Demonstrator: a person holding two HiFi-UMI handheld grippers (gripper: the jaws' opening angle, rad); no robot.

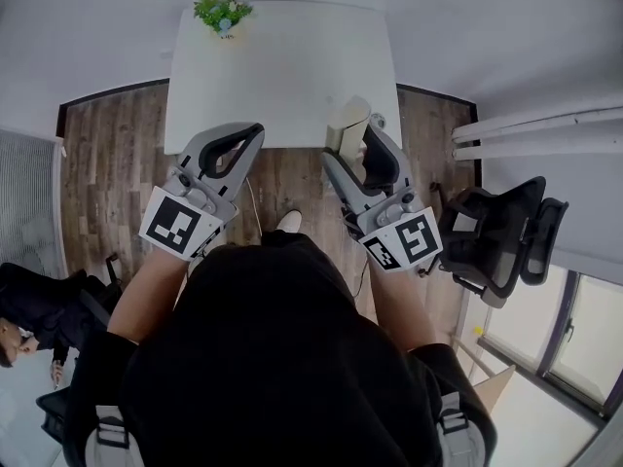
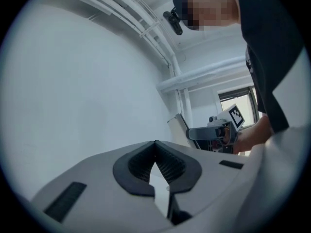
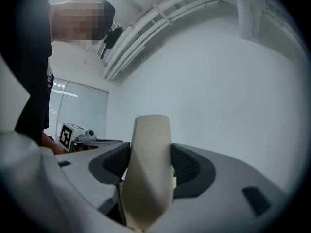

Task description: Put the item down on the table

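Nearest me, my bare forearms come out of my black top (image 1: 263, 358), each hand round a gripper with its marker cube facing up. My left gripper (image 1: 237, 150) has nothing in it: in the left gripper view the ribbed black pads (image 2: 167, 163) meet at their tips, and only white wall shows behind them. My right gripper (image 1: 365, 144) is clamped on the item (image 1: 348, 125), a cream-coloured block with a twisted shape. In the right gripper view it stands upright between the two pads, one pressed against each side, and its top rises well above them. From the head view the item sits over the near right edge of the white table (image 1: 282, 76); I cannot tell whether its base touches the tabletop. The two grippers are well apart, both at the table's near edge. Dark wooden floor (image 1: 107, 149) shows on either side of the table, and a black chair (image 1: 501, 232) stands to my right. Farthest off, a small green plant (image 1: 222, 12) stands at the table's far left corner, against the white wall
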